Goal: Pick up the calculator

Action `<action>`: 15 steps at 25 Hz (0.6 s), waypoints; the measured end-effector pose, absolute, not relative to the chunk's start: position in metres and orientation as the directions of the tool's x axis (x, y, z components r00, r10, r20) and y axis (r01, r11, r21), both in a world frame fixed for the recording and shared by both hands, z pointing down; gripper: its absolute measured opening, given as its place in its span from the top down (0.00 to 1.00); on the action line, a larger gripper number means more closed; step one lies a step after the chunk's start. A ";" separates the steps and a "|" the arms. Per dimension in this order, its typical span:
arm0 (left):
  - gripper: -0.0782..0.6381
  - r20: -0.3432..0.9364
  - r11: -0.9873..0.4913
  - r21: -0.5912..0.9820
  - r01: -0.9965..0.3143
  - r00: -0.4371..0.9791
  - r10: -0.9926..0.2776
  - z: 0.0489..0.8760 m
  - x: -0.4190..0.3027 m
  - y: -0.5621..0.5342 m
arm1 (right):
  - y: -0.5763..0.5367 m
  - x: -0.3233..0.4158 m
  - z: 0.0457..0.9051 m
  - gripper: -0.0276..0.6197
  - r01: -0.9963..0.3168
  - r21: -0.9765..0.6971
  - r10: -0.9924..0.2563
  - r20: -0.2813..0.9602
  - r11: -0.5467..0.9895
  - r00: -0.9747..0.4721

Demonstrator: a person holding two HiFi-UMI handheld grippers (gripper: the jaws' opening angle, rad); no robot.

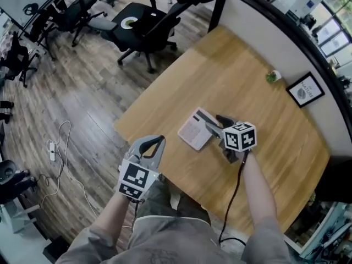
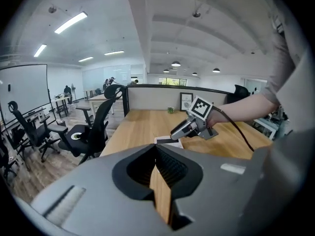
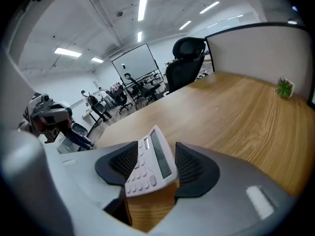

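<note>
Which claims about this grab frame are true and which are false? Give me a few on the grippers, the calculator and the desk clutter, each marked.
1. The calculator sits between the jaws of the right gripper. True.
2. The left gripper holds one end of the calculator. False: its jaws are together on nothing, and it is near the table's front edge, away from the calculator.
3. A small green plant stands on the table next to the partition. True.
4. The picture frame lies flat in the middle of the table. False: it stands at the far edge against the partition, close to the plant.
</note>
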State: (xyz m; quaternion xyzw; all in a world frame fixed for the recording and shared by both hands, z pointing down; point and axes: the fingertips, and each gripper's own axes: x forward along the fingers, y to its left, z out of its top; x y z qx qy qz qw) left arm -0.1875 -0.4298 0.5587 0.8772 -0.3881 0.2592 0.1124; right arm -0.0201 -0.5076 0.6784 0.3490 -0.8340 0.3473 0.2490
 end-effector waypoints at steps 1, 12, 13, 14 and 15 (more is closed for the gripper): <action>0.89 0.546 -0.688 -0.002 -0.726 0.575 -0.609 0.565 -0.187 -0.436 | -0.510 -0.022 0.686 0.58 -0.756 -0.425 -0.404 0.657 0.498 -0.636; 0.89 0.552 -0.772 0.044 -0.635 0.659 -0.511 0.609 -0.168 -0.483 | -0.515 -0.043 0.724 0.59 -0.709 -0.502 -0.328 0.648 0.495 -0.687; 0.89 0.548 -0.772 0.051 -0.634 0.664 -0.509 0.609 -0.168 -0.484 | -0.516 -0.046 0.724 0.63 -0.703 -0.503 -0.315 0.651 0.503 -0.691; 0.89 0.547 -0.772 0.057 -0.633 0.667 -0.506 0.610 -0.168 -0.483 | -0.515 -0.048 0.724 0.64 -0.696 -0.508 -0.302 0.651 0.507 -0.696; 0.89 0.547 -0.773 0.061 -0.632 0.669 -0.503 0.611 -0.169 -0.483 | -0.514 -0.050 0.725 0.65 -0.689 -0.520 -0.291 0.648 0.505 -0.703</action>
